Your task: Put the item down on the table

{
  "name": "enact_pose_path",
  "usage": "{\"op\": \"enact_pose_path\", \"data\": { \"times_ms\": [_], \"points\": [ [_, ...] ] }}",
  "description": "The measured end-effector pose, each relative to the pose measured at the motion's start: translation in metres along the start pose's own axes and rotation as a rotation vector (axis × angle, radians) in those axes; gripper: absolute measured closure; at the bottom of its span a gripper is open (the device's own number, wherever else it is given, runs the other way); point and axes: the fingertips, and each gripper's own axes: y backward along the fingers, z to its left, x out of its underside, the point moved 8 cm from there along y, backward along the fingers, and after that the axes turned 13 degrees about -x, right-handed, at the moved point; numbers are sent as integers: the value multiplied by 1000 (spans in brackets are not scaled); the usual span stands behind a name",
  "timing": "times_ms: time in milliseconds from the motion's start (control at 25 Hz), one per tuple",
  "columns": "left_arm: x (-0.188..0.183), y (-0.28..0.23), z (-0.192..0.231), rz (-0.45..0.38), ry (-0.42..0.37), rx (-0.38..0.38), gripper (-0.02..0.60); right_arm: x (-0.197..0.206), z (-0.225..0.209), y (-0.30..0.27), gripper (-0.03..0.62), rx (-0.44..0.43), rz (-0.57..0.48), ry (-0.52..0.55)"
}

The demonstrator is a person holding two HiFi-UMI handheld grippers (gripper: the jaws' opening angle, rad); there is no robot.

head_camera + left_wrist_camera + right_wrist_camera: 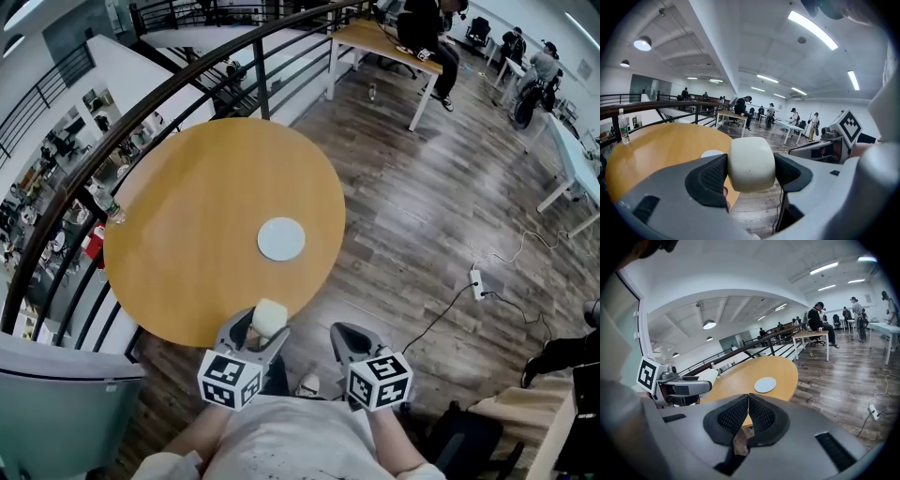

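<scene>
My left gripper [261, 330] is shut on a cream rounded block [269, 317], held just over the near edge of the round wooden table [187, 225]. In the left gripper view the cream block [751, 163] fills the gap between the dark pads [708, 179]. A pale round coaster [281, 238] lies on the table ahead of it. My right gripper [349, 336] hangs to the right, off the table over the wood floor, shut with nothing in it; its pads [759, 416] meet in the right gripper view, my right gripper [748, 405] pointing toward the coaster [765, 384].
A plastic water bottle [109, 205] stands at the table's left edge by the curved black railing [84, 169]. A power strip and cable [477, 281] lie on the floor to the right. Desks [375, 42] and people sit farther back.
</scene>
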Motion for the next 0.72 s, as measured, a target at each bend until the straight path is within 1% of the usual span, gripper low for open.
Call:
{"op": "enact_pose_path", "data": {
  "times_ms": [200,400,720],
  "points": [
    [-24,-33,26,-2,-23,25,259,-27,-14,-32,569,19,1,-1],
    [-41,-57,61,12,-23,51,260,-55,-19,-70,569,39,-1,-8],
    [-58,-91,105,25,-27,97,259,-78,-28,-118,569,85,4,-30]
  ]
}}
